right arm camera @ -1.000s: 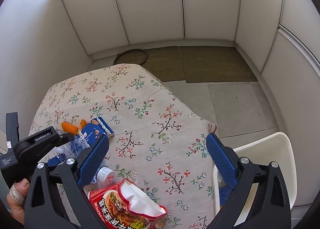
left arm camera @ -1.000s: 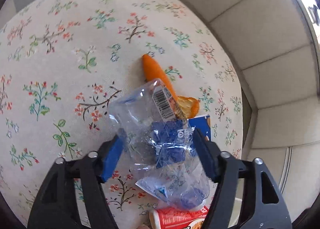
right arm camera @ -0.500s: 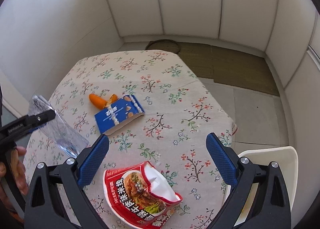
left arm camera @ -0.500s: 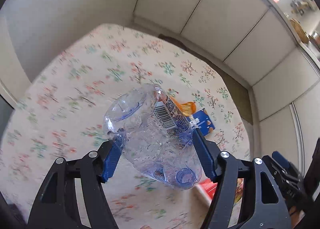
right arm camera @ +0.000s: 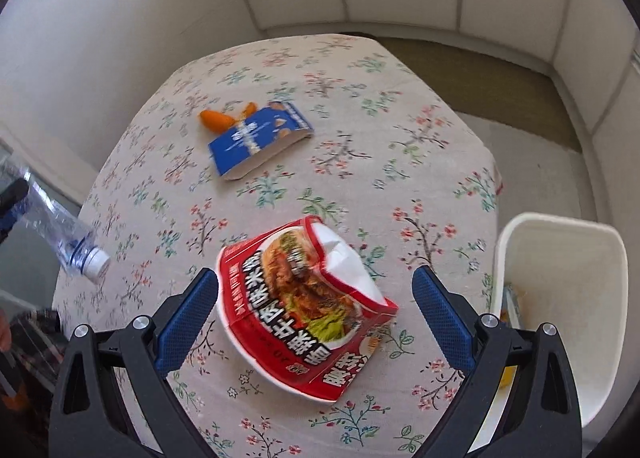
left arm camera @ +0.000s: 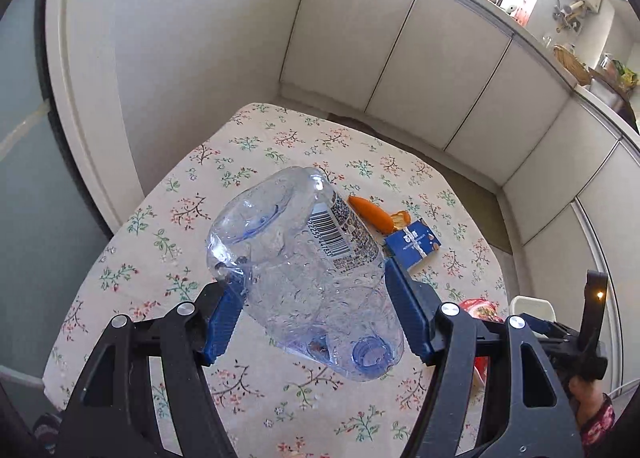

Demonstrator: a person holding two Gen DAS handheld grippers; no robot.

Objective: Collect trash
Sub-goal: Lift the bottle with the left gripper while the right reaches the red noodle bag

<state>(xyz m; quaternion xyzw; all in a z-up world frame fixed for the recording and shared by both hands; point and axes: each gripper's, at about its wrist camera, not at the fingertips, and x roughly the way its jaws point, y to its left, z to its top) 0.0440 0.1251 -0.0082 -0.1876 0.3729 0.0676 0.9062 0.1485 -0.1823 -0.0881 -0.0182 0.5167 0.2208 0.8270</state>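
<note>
Left wrist view: we are gripping a crushed clear plastic bottle point(left arm camera: 304, 270) in our left gripper point(left arm camera: 316, 322), both blue pads pressing its dented sides. The bottle is hanging in the air above the table point(left arm camera: 168, 242), its capped neck pointing back toward the camera and its barcode label facing up. Beyond it, toward the far edge of the table, an orange peel point(left arm camera: 374, 216) is lying just beside a flattened blue carton point(left arm camera: 412, 244). At the right edge of this view, part of our right hand point(left arm camera: 588, 410) is showing around the other gripper's handle.

In the right wrist view, our right gripper point(right arm camera: 316, 314) is hovering with its 2 jaws spread wide and nothing between the pads. Below it, a torn red noodle packet point(right arm camera: 304, 302) is resting near the near edge of the table, its white inside showing at the ripped top. The picture is slightly blurred. A white bin point(right arm camera: 560, 298) is standing on the floor just past the table's right edge, with some scraps inside that we cannot make out. The bottle is appearing at the left edge of this view, off the table's left side.
</note>
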